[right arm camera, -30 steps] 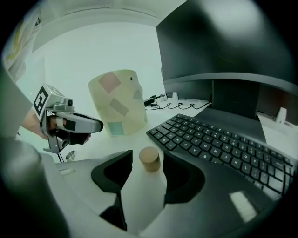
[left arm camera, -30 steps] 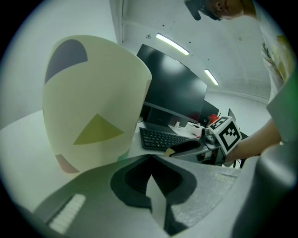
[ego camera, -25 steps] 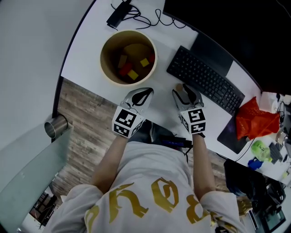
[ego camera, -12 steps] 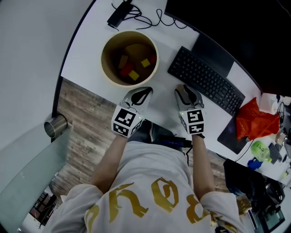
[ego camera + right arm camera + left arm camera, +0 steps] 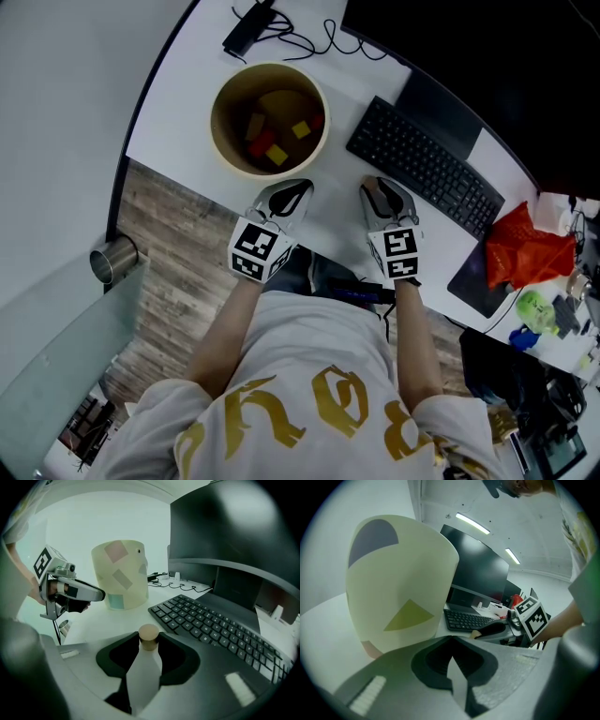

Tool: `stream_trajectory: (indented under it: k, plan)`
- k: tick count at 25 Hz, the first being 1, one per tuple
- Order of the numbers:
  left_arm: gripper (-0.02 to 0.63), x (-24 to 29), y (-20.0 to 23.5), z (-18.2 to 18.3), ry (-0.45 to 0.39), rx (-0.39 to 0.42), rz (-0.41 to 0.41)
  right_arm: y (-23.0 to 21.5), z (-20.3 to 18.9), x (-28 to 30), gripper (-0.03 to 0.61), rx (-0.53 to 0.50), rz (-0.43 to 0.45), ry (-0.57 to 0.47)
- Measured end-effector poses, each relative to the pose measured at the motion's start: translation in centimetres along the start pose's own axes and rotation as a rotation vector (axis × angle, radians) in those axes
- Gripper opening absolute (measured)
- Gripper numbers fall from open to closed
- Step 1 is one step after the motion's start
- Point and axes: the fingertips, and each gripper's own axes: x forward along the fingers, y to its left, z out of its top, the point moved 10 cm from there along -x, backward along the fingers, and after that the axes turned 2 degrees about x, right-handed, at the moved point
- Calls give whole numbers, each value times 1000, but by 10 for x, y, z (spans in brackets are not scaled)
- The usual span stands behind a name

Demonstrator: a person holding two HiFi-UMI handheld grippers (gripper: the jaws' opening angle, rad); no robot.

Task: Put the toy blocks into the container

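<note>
Closing fast: the right gripper's jaws have just been narrowing, and the tan block now sits nipped between the very fingertips. That looks a shallow hold, so firm it before lifting. Container waits ahead-left of the fingers. Left gripper is pinched together, empty.

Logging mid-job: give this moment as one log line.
step: grasp | right gripper: fingers have just been closing, gripping tan round block | left gripper: shut, empty | container: other blocks inside
</note>
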Motion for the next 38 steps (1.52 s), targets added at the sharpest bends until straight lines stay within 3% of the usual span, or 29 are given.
stream_trajectory:
  k: [16, 26, 38]
  plan:
    - [0, -4, -10, 12, -33, 37, -6, -1, 7, -15, 150, 29, 16, -31]
    - [0, -12, -13, 25, -78, 38, -18, -3, 25, -28, 153, 126, 45, -80]
    - [0, -27, -15, 31, -143, 21, -2, 0, 57, -43, 153, 141, 67, -172]
